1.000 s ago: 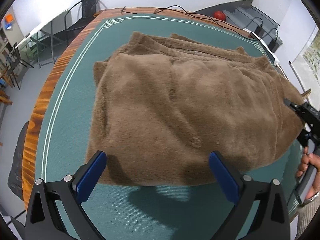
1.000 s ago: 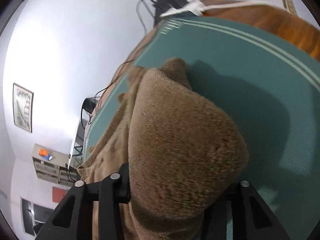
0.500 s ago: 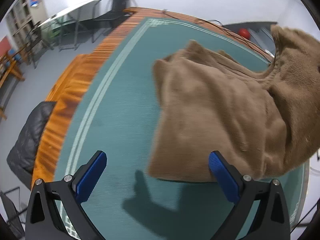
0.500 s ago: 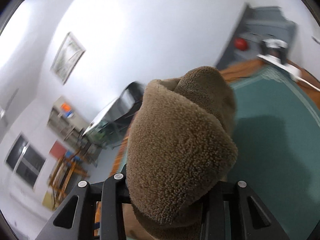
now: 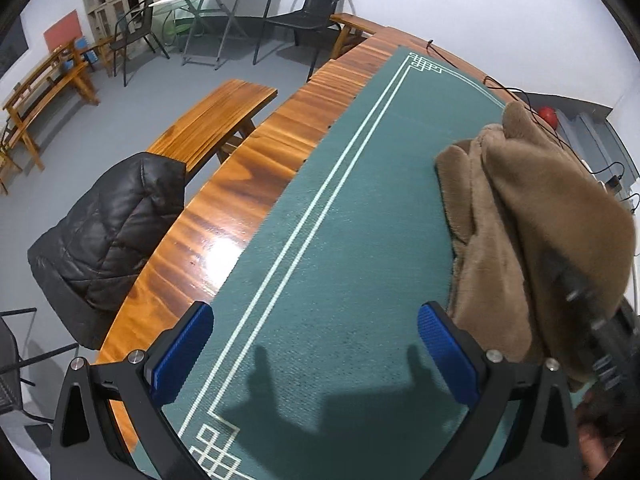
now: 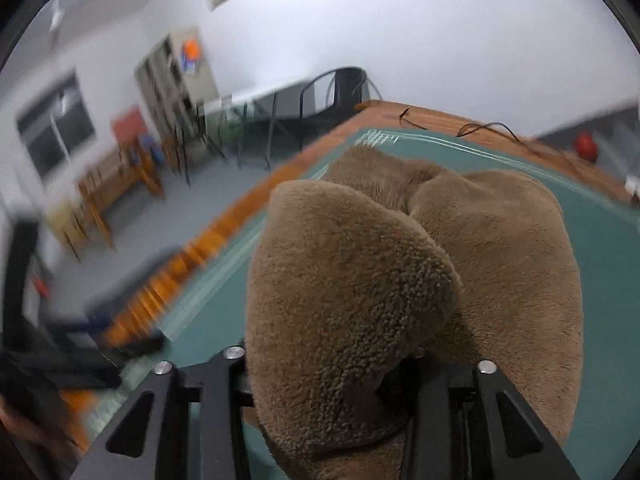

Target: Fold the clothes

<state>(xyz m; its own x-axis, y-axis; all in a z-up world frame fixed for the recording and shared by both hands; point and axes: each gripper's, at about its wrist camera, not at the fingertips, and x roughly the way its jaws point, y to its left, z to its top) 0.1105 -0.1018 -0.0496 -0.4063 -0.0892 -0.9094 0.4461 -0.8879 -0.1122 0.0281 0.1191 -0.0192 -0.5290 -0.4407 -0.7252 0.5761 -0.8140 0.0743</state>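
One brown fleece garment (image 6: 460,264) — bunched, lengthwise up the mat — clamped in right gripper (image 6: 328,364); left gripper (image 5: 316,340) wide, empty.

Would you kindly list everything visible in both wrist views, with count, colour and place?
fleece garment: one, brown, bunched on the mat's right side, one fold lifted
mat: one, green with pale border lines, on the table
table: one, glossy wood
jacket: one, black quilted, draped beside the table
bench: one, wooden, beyond the jacket
chairs: several, black, far floor
ball: one, red, far right
left tongs: blue pads, open over the mat
right tongs: black, gripping the garment
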